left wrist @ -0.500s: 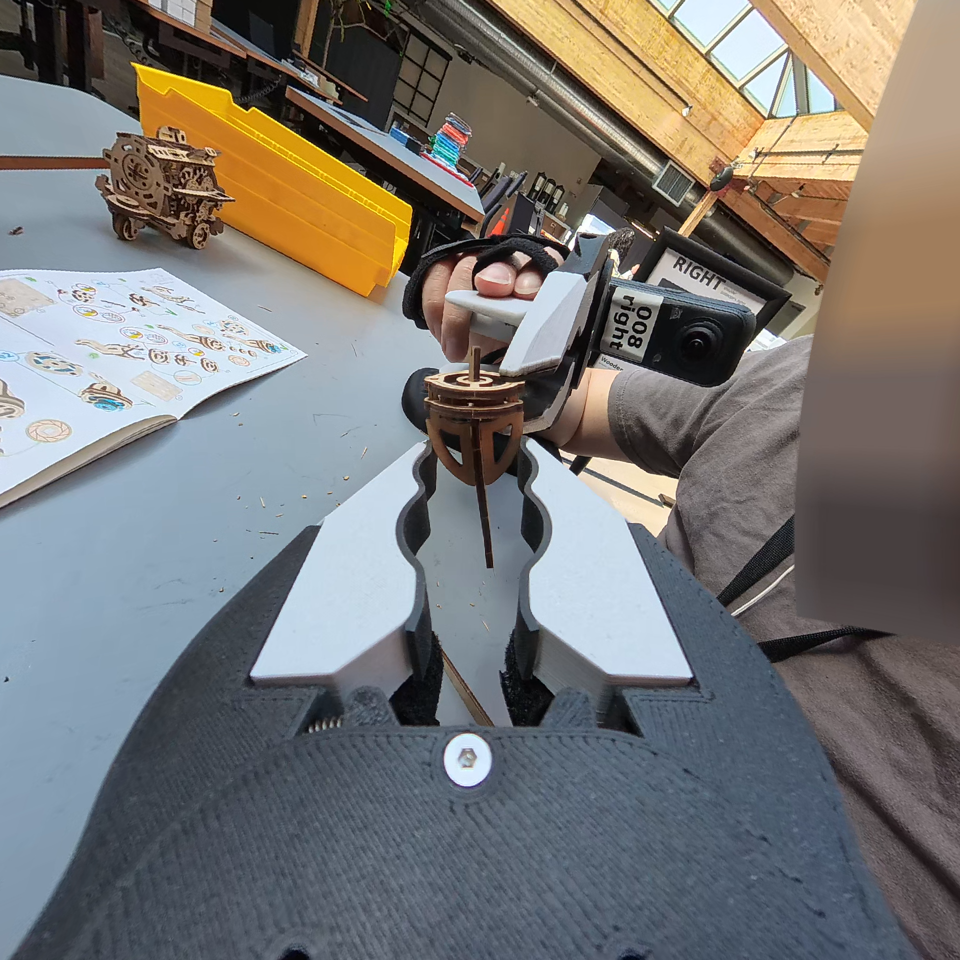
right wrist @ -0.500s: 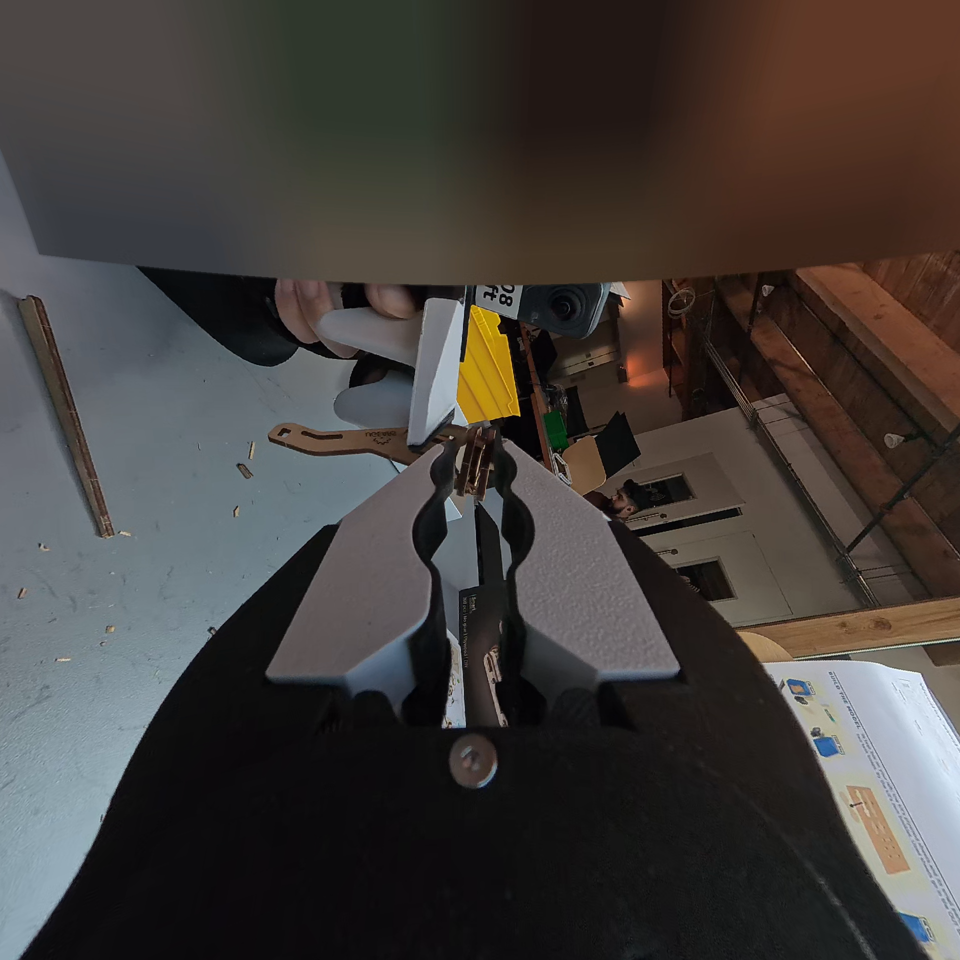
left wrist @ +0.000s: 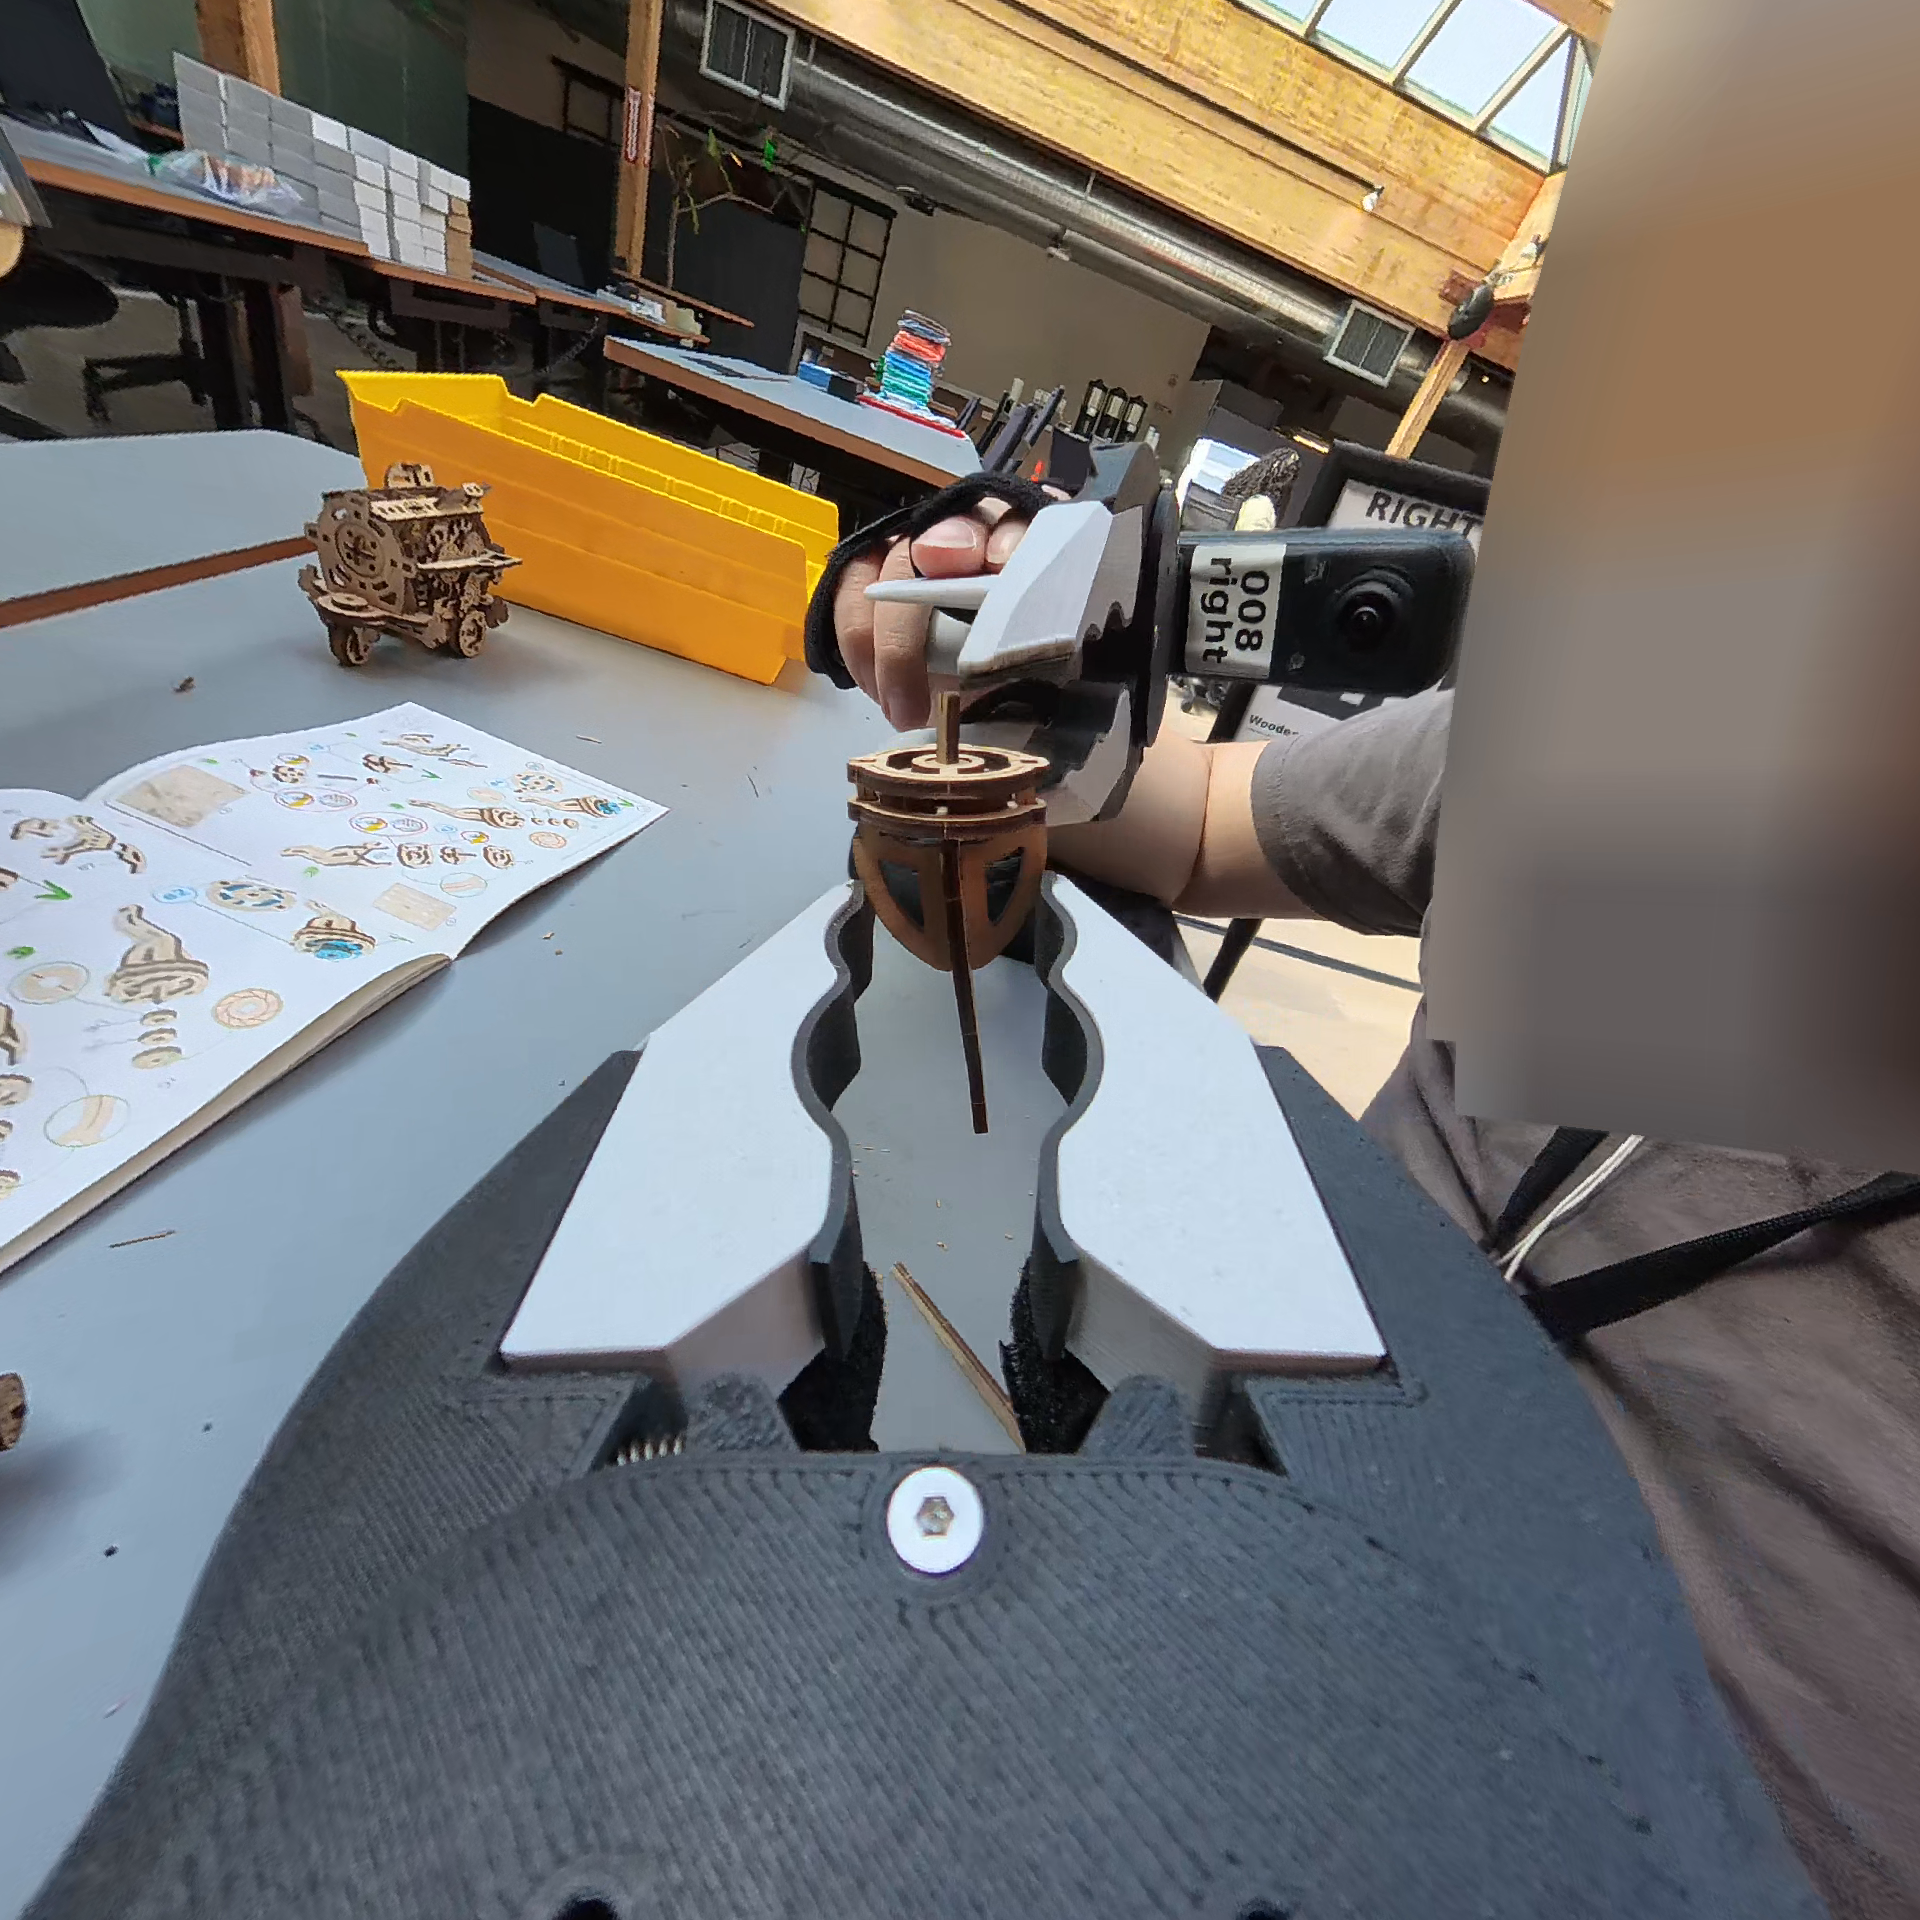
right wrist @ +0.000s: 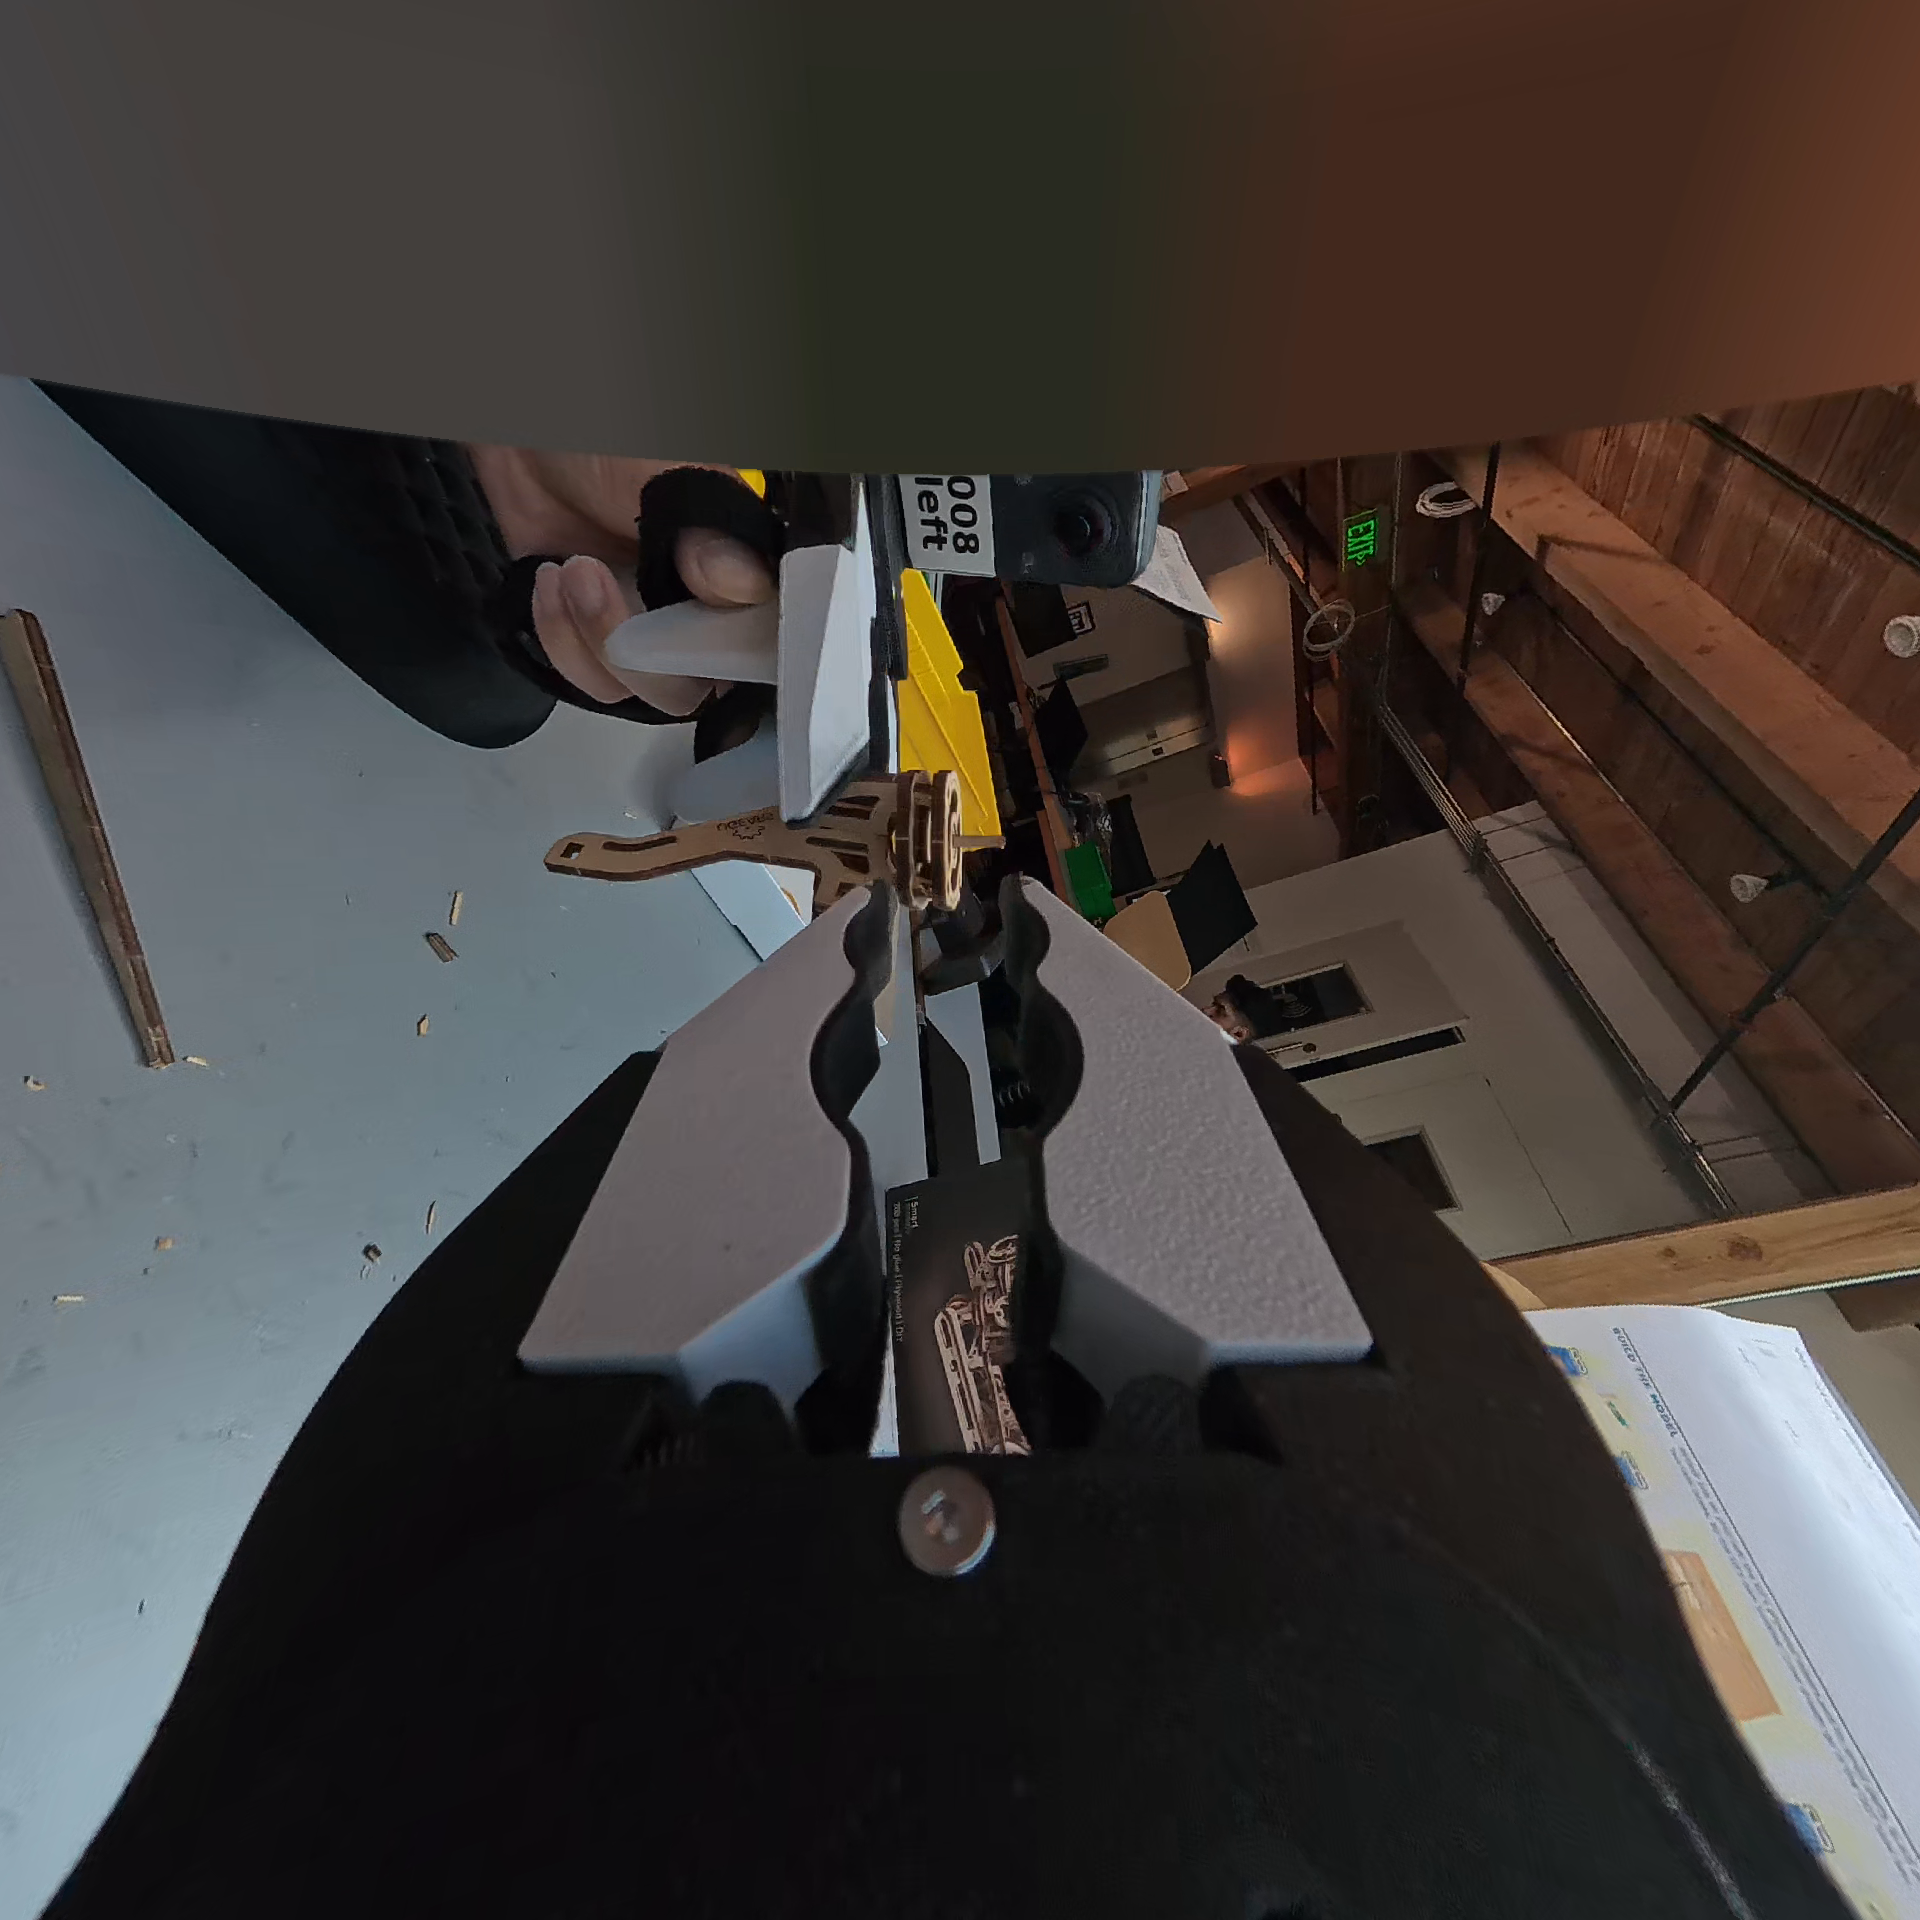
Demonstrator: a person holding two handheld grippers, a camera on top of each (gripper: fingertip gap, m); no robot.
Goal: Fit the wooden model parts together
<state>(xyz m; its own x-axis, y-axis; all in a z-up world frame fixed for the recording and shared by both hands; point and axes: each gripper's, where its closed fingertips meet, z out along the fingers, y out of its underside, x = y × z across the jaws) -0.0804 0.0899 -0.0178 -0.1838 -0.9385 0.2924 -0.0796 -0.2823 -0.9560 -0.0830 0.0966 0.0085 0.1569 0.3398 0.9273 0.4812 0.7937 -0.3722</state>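
- Pinching the model point(left wrist: 945, 831) by its curved ribs, the left tongs point(left wrist: 951, 904) hold it in the air above the worktop point(left wrist: 623, 987), close to the edge where the person sits. Its stacked discs face up and its long arm hangs down between the two fingers.
- That hold looks chosen to leave the disc stack and the peg point(left wrist: 947, 717) rising from its centre free to be worked from above.
- The right tongs point(right wrist: 940, 899) are slightly spread and clamp nothing that I can see. They sit just beside the discs, with one finger above the peg and one at the side of the stack.
- My reading is that the step in hand is seating the peg or pressing the discs down on it. The left tongs give the counter-hold so the thin ribs do not twist.
- The risk is that a hard push off the peg's line could snap it or slip the model out of the pinch.
- The booklet point(left wrist: 312, 883) lies open toward the worktop's left edge, probably for checking the steps.
- A finished cart point(left wrist: 405, 571) and a yellow bin point(left wrist: 603, 520) stand toward the far edge, well apart from the work.
- A wood strip point(right wrist: 83, 831) lies on the worktop among small splinters.
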